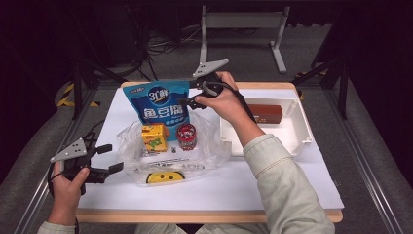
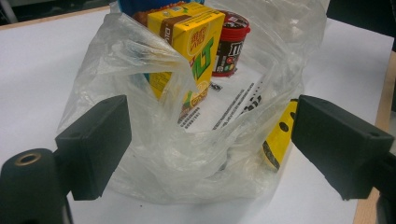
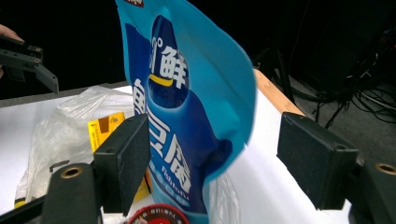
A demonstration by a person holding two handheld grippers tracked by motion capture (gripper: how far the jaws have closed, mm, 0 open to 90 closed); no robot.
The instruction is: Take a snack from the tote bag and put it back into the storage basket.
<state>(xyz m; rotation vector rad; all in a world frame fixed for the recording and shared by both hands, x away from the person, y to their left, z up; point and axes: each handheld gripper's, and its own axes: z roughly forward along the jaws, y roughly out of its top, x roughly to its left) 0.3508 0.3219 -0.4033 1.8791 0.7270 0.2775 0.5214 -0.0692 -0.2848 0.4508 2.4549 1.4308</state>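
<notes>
I see the blue pouch [image 1: 157, 102] standing upright at the back of the clear plastic bag [image 1: 214, 146] on the white worktop [image 1: 272, 185], with my right tool [image 1: 191, 99] released, its jaws spread around the pouch's edge without pressing. My left tool [image 1: 113, 158] is released too, jaws apart just beside the bag's near-left rim.

White tray [image 1: 297, 127] sits right on desk [image 1: 272, 185], brown box [image 1: 265, 113] inside along far wall. Grey frame [image 1: 242, 22] on floor behind.
</notes>
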